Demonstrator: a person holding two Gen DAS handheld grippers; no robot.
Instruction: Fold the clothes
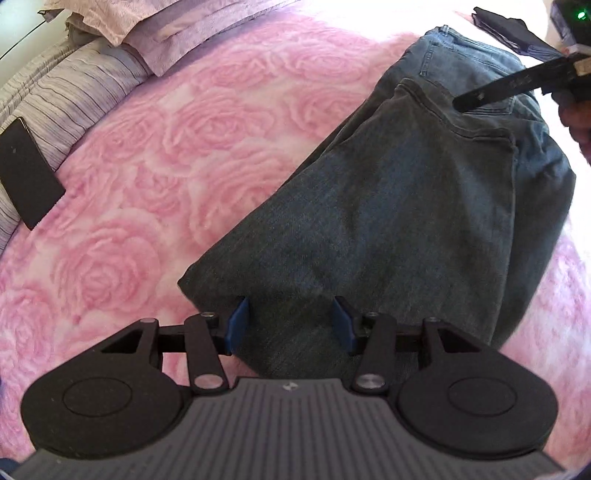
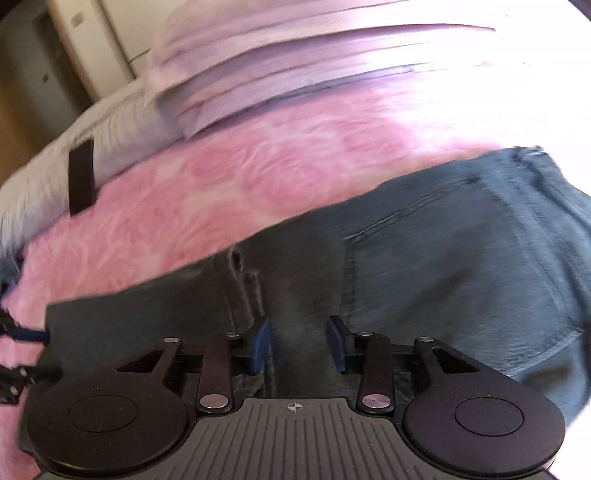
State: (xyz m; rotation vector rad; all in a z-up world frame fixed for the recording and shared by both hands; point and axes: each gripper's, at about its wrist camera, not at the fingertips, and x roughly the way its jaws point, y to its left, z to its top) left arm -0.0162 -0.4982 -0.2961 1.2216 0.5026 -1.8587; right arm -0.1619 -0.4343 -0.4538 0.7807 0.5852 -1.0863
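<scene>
We see a pair of faded blue-grey denim jeans [image 1: 388,221] lying folded on a fluffy pink blanket embossed with rose shapes [image 1: 147,166]. The denim shows a fine twill weave, stitched seams and a back pocket near the waistband. Beyond the blanket lie a grey striped, crinkled bedspread [image 1: 62,96] with a flat black rectangular slab [image 1: 29,170] resting on it, and pale lilac plush pillows [image 1: 166,33].

Our left gripper [image 1: 290,325] points steeply down over the narrow folded end of the jeans, its blue pads parted to a middling gap, the denim beneath them but not pinched. Our right gripper [image 2: 299,345] tilts down over the seat, near the centre seam, jaws likewise partly apart and gripping nothing; its view is blurred.
</scene>
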